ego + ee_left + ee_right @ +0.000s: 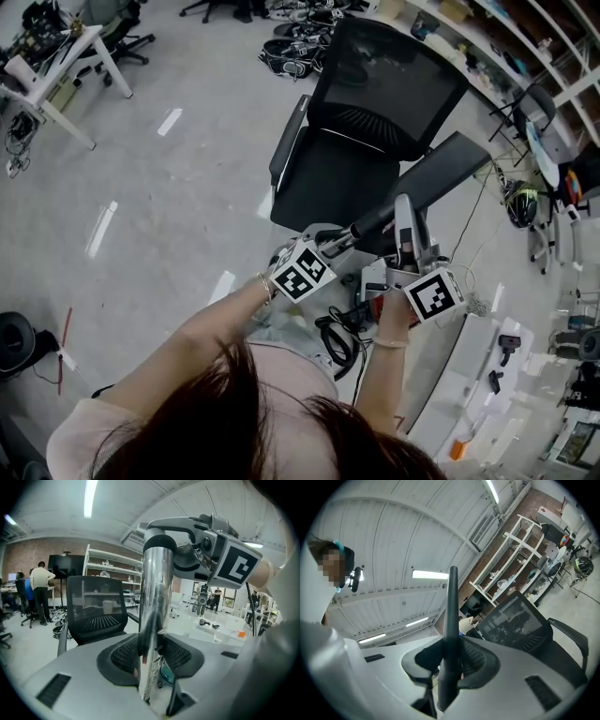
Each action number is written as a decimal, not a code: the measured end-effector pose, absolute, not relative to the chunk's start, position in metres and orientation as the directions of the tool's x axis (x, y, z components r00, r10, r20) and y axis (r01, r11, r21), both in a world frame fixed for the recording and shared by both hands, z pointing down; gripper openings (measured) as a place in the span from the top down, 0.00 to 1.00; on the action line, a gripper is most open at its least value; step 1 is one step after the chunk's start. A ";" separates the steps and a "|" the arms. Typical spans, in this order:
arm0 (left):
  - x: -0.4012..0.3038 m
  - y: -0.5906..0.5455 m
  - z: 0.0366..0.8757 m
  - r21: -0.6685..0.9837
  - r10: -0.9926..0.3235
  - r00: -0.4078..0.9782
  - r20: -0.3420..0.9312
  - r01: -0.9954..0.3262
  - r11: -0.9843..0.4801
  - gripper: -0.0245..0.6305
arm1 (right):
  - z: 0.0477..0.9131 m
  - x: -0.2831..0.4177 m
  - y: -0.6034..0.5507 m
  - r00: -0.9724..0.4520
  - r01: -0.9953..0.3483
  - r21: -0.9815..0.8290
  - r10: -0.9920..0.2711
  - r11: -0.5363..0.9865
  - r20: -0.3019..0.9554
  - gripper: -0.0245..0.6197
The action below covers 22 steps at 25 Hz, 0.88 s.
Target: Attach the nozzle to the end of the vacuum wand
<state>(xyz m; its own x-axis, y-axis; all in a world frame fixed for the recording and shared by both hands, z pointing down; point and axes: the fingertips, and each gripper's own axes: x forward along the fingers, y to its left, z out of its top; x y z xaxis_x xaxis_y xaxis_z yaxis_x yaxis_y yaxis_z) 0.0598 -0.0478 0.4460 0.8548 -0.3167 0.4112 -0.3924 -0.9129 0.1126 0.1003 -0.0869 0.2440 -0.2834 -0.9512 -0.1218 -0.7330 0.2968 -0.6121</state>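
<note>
Left hand-held gripper (151, 658) is clamped on the shiny chrome vacuum wand tube (154, 597). The right hand-held gripper (449, 660) pinches the long, flat dark-grey plastic nozzle (451, 634), whose base looks to sit right at the wand's black-collared end. My worry is a skewed push: if I bring them together off-axis, the nozzle could jam at the collar, or the slick chrome could slide through the pads instead of seating.

Bright, even overhead light from ceiling strip lights (89, 498). Pale glare streaks on floor (101, 228); shadows faint. Chrome wand (153, 597) mirrors the room. Gripper views: strong fisheye bend, black corners, near foreground soft. Head view sharp.
</note>
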 end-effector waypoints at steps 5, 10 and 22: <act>0.060 -0.047 0.446 0.116 -0.310 0.859 0.408 -0.385 -0.916 0.72 | 0.242 0.086 -0.087 -0.312 -0.730 -0.595 -0.938 0.336 -0.147 0.80; 0.060 -0.048 0.446 0.120 -0.307 0.860 0.408 -0.384 -0.915 0.72 | 0.240 0.077 -0.084 -0.336 -0.770 -0.529 -0.932 0.357 -0.139 0.80; 0.059 -0.050 0.446 0.122 -0.303 0.863 0.404 -0.379 -0.917 0.72 | 0.238 0.064 -0.076 -0.339 -0.840 -0.403 -0.932 0.363 -0.132 0.80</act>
<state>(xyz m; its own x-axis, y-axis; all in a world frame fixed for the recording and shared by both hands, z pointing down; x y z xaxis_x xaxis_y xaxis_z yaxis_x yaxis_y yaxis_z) 0.0587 -0.0497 0.4460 0.8631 -0.3032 0.4039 -0.3793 -0.9172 0.1220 0.0641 -0.0757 0.2380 -0.3385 -0.9316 -0.1324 -0.8404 0.3627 -0.4028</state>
